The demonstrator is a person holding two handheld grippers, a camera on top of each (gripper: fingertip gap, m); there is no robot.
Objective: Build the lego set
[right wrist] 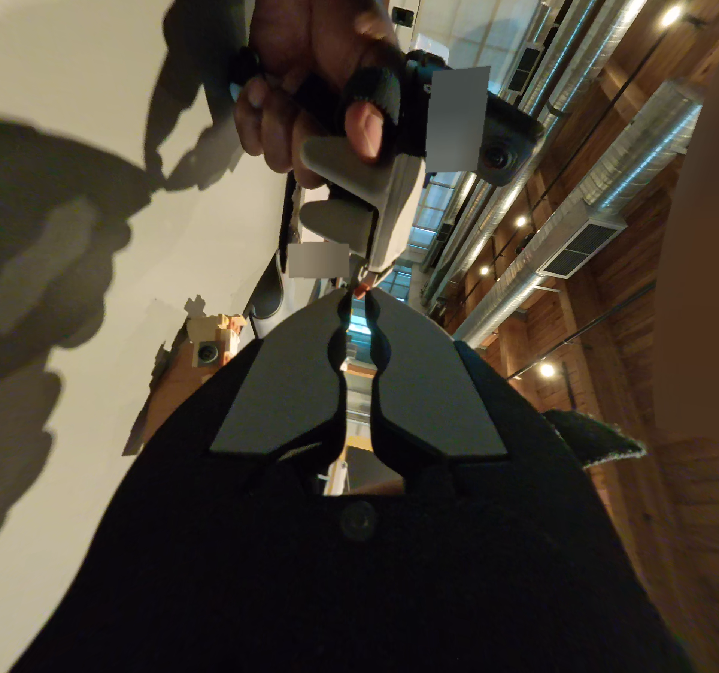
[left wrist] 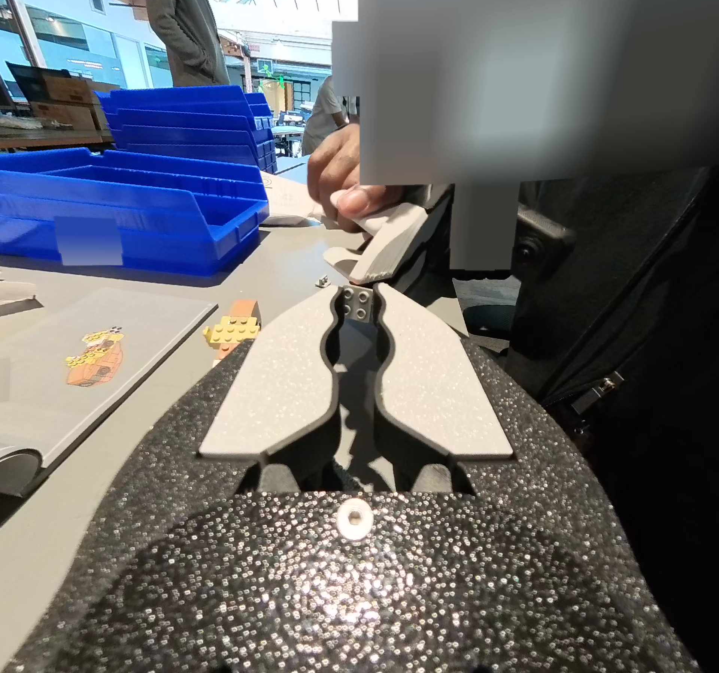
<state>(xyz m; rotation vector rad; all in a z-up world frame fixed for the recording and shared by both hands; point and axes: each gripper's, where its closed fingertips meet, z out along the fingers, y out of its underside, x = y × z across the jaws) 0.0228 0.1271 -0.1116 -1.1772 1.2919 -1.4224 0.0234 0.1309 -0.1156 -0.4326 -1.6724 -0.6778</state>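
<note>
My left gripper [left wrist: 357, 298] is shut on a small dark grey 2x2 brick [left wrist: 356, 307], held at the fingertips above the table, studs facing the camera. The right gripper's grey fingers [left wrist: 369, 257] hang just above that brick, held by a hand. In the right wrist view, my right gripper [right wrist: 360, 295] is nearly closed on a small orange piece [right wrist: 363, 289] at its tips, right below the left gripper's fingers [right wrist: 342, 222]. A partly built yellow and orange model [left wrist: 233, 333] lies on the table to the left; it also shows in the right wrist view [right wrist: 214, 343].
An open instruction booklet [left wrist: 97, 358] lies at the left on the grey table [left wrist: 272, 265]. Blue plastic bins [left wrist: 155, 206] stand behind it. A tiny grey piece [left wrist: 323, 281] lies on the table near the gripper tips. People stand in the background. Left and right tips are no more than a few centimetres apart.
</note>
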